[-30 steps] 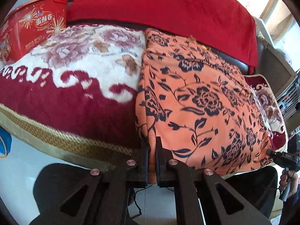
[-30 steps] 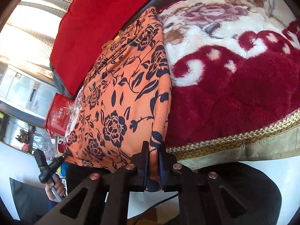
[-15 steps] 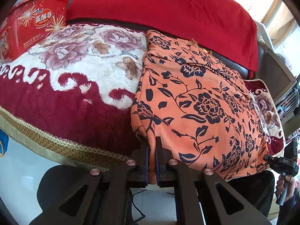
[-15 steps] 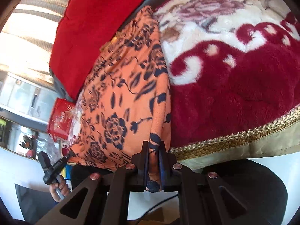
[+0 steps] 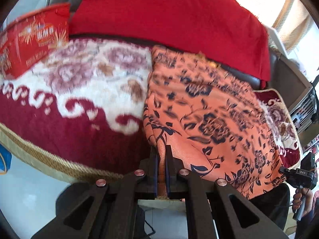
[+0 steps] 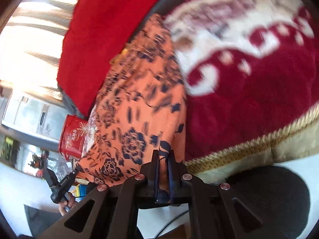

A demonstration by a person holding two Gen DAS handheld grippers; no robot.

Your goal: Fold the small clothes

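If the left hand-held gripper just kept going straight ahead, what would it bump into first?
Probably more of the orange floral garment it already pinches: the left hand-held gripper points along the cloth lying on the plush blanket. Beyond looks like the red cushion, though depth is unclear.

One orange floral garment is lying ahead of the jaws. One patterned blanket, one red cushion and one red tin are showing beyond.
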